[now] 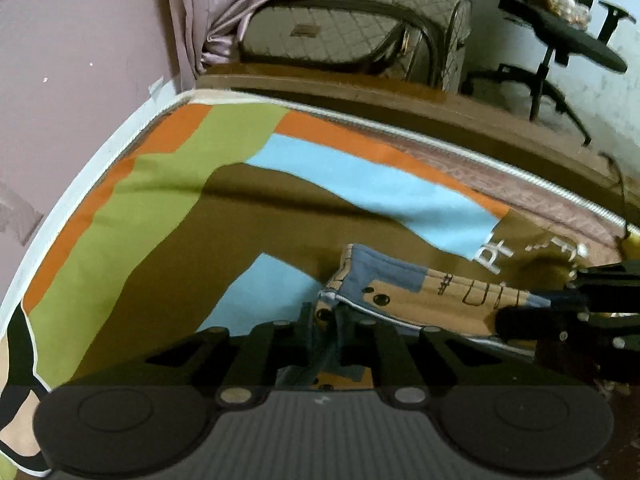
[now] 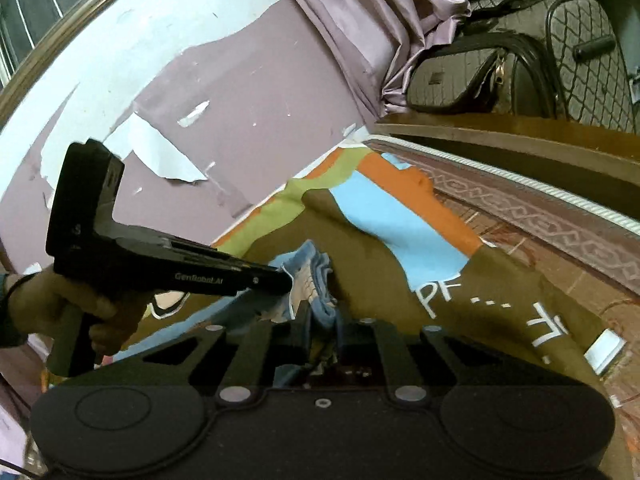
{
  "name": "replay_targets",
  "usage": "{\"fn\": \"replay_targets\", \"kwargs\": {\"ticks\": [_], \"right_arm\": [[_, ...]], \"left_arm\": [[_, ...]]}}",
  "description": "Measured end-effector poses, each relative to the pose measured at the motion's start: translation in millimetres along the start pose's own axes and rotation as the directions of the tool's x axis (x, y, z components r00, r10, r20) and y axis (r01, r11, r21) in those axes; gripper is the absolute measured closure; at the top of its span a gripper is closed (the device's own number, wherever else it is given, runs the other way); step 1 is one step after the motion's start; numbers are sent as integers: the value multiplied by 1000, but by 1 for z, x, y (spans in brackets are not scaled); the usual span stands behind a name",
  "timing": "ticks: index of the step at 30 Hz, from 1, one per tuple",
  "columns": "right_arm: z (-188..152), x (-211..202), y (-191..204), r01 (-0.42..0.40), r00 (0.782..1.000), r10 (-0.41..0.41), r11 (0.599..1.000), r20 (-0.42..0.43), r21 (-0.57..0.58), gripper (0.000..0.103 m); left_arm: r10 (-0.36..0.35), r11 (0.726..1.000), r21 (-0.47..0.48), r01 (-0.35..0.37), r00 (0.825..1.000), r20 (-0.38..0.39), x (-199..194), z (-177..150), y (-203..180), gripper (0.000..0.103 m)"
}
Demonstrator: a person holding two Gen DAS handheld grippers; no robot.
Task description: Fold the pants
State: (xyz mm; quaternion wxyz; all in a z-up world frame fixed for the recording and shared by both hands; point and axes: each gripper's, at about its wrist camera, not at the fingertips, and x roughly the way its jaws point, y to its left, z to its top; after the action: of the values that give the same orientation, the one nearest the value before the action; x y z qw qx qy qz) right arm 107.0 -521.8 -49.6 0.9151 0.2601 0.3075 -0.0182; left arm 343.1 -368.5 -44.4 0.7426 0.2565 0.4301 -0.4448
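Observation:
Small pants (image 1: 404,296), tan and blue with drawn marks and a white edge, lie on a bed sheet (image 1: 160,208) with brown, green, orange and light-blue patches. My left gripper (image 1: 326,332) is shut on one edge of the pants. My right gripper (image 1: 508,320) comes in from the right and grips the other end. In the right wrist view the right gripper (image 2: 324,320) is shut on bunched blue and tan cloth (image 2: 310,276). The left gripper (image 2: 280,280) reaches in from the left with its tip on the same cloth.
A mauve wall (image 1: 80,40) runs along the bed's left side. A wooden ledge (image 1: 360,92) with a quilted bag (image 1: 340,32) and a curtain (image 1: 208,8) borders the far side. An office chair (image 1: 568,40) stands at the back right. A hand (image 2: 60,304) holds the left gripper.

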Motion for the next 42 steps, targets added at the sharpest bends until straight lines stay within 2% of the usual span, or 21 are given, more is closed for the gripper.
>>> {"fn": "replay_targets", "kwargs": {"ticks": [2,3,4,5,6,9,11,13,14,15,18,20,23,28,30,35,37,38,39,40,42], "right_arm": [[-7,13,-9,36,998,-35,999,-52,21,90],[-9,17,-13,41,997,-38,998,-67,44,87],[-12,18,-17,40,997,-36,997,-66,66,87],[-12,18,-18,33,998,-29,996,-57,79,84],[-12,17,-19,27,998,-23,996,-54,87,77],[-11,19,-22,-2,999,8,993,-54,117,64],[-11,21,-21,-14,998,21,991,-51,136,60],[-11,21,-18,-6,999,12,992,-45,124,64],[-10,21,-16,1,999,3,994,-37,109,80],[-10,18,-13,9,1000,-7,996,-24,87,87],[-9,10,4,34,999,-33,999,30,-31,88],[-12,5,24,64,996,-53,983,68,-172,88],[-18,5,49,101,993,-73,936,95,-337,88],[-27,5,70,114,991,-69,878,113,-465,88],[-29,3,75,115,991,-66,858,114,-501,88],[-37,5,90,114,991,-57,817,117,-566,88],[-40,5,94,115,991,-56,802,119,-586,88],[-41,5,96,115,991,-56,799,119,-591,88],[-42,5,98,114,992,-55,797,117,-594,89],[-42,5,99,112,992,-53,795,115,-596,89],[-44,3,104,109,992,-46,789,119,-605,90]], "left_arm": [[29,999,16,-29,999,-26,9,-2,-3,81],[37,999,8,-36,999,-24,9,-2,-3,67],[46,999,-10,-47,999,-23,7,-1,-2,58],[49,998,-37,-50,998,-25,4,0,1,41],[39,996,-73,-41,999,-23,0,2,6,33],[-30,973,-227,28,1000,-5,-12,10,24,28],[-87,938,-338,81,996,-5,-16,17,32,26],[-153,893,-433,125,988,-32,-16,23,36,26],[-181,870,-475,132,982,-59,-13,26,35,26],[-207,851,-507,138,975,-82,-11,28,34,26],[-259,822,-551,145,956,-135,-4,31,22,27],[-257,821,-559,115,949,-183,2,34,15,27],[-213,835,-546,59,951,-223,5,40,7,28],[-129,859,-511,-35,951,-282,4,50,1,30],[-113,859,-508,-59,946,-303,5,52,1,36],[-82,865,-489,-110,931,-355,6,51,1,43],[-71,871,-477,-118,930,-360,5,48,2,52],[-62,873,-472,-124,932,-358,4,47,2,71],[-56,874,-469,-128,932,-359,2,45,2,80],[-58,873,-472,-126,933,-356,0,43,4,80],[-59,866,-487,-115,943,-329,-9,37,10,89]]}}
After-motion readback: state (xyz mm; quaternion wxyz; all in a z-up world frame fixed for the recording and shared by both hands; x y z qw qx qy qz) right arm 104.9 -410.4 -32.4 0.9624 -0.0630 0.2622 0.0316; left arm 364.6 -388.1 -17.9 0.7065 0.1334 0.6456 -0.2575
